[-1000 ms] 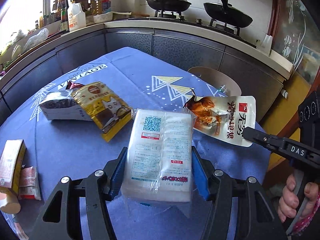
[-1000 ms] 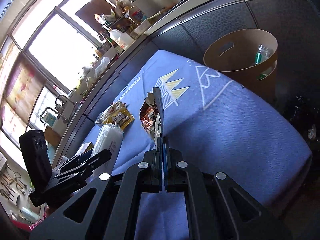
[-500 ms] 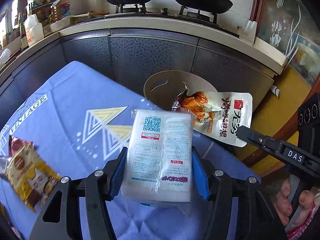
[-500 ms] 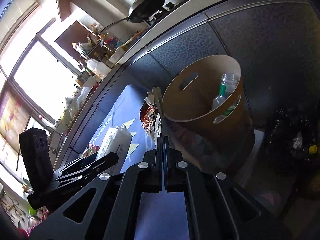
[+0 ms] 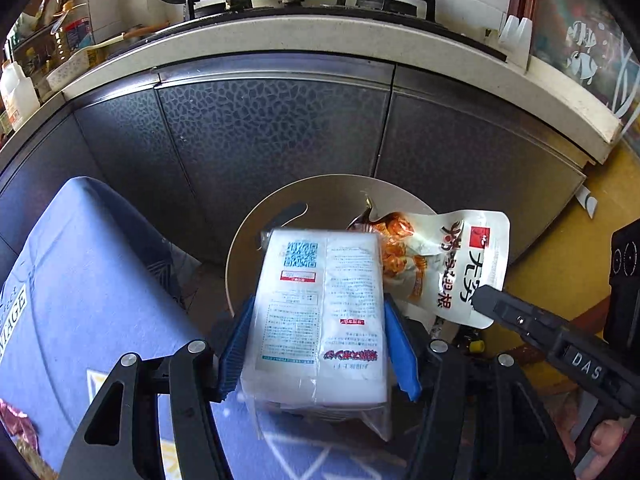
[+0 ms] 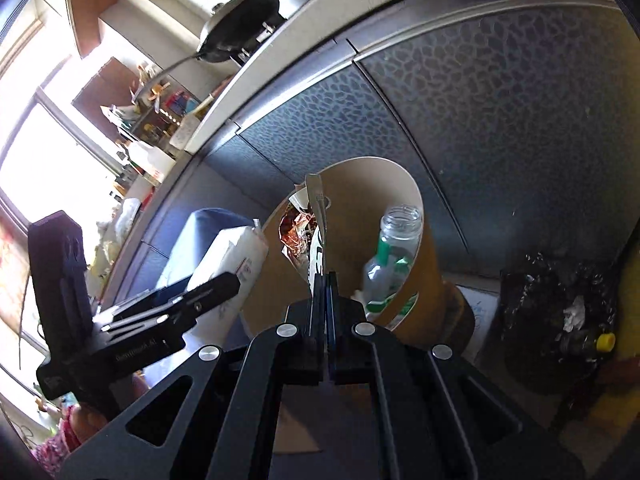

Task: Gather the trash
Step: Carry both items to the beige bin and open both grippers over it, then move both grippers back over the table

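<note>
Both loads have been carried off the blue-clothed counter (image 5: 88,280) to the round tan paper bin (image 6: 404,184). The left tool (image 5: 320,344) is clamped on the white plastic-wrapped block (image 5: 320,308), the right tool (image 6: 326,292) on the white printed snack pouch (image 5: 460,264) — both should be centred over the opening before release.

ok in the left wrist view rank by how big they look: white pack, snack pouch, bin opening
1. white pack, though it is nearest the camera.
2 and 3. snack pouch and bin opening: unsure, since both are partly hidden.
</note>
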The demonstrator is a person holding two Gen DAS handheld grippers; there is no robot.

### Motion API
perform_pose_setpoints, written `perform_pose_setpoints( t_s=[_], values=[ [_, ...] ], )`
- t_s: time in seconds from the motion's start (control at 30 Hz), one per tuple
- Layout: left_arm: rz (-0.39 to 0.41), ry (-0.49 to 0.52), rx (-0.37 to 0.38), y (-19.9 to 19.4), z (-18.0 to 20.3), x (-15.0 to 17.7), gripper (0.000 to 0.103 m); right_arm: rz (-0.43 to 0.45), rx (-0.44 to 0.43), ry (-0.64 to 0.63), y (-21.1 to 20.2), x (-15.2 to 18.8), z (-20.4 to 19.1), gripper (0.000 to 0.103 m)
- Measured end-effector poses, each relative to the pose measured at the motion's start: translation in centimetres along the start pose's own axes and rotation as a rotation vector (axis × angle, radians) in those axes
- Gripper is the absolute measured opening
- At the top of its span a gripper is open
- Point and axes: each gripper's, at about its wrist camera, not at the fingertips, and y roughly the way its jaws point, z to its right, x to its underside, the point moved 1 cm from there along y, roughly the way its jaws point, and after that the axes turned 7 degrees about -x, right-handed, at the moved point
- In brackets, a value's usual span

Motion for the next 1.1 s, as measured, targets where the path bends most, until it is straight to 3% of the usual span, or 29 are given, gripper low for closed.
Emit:
perform_pose_setpoints(
  t_s=[0.03,0.07,0.13,0.17,0.4,0.63,0.83,0.9,1.1],
  values=[
    [-0.005,0.003,-0.003,0.4,0.2,-0.3,0.064,-0.012,0.004,-0.007,0.5,-0.2,0.1,0.004],
    [-0.012,0.006,-0.011,0.7,0.3,-0.3,0.073,-0.026,0.003,-0.009,0.9,-0.2,0.2,0.006],
    [-0.021,0.007,-0.031,1.2,0.4,-0.4,0.078,-0.034,0.008,0.001,1.4,-0.3,0.5,0.032],
    [-0.022,0.007,-0.035,1.2,0.4,-0.3,0.078,-0.022,0.010,0.003,1.3,-0.3,0.6,0.034],
    [0.008,-0.008,-0.072,-0.7,-0.6,1.0,0.078,0.012,-0.003,0.000,-0.1,0.3,-0.5,0.034],
    [0.056,-0.071,-0.127,-5.2,-3.5,4.2,0.078,0.007,-0.049,-0.057,-1.6,2.2,-5.3,0.034],
    [0.097,-0.136,-0.189,-9.8,-7.3,8.3,0.078,-0.030,-0.088,-0.118,-1.1,5.2,-10.6,0.035],
    [0.105,-0.159,-0.210,-11.1,-8.7,9.9,0.078,-0.048,-0.093,-0.140,-0.5,6.8,-12.5,0.041],
    [0.117,-0.261,-0.265,-14.5,-13.5,15.1,0.078,-0.142,-0.104,-0.224,1.8,12.0,-18.1,0.043]
  ],
)
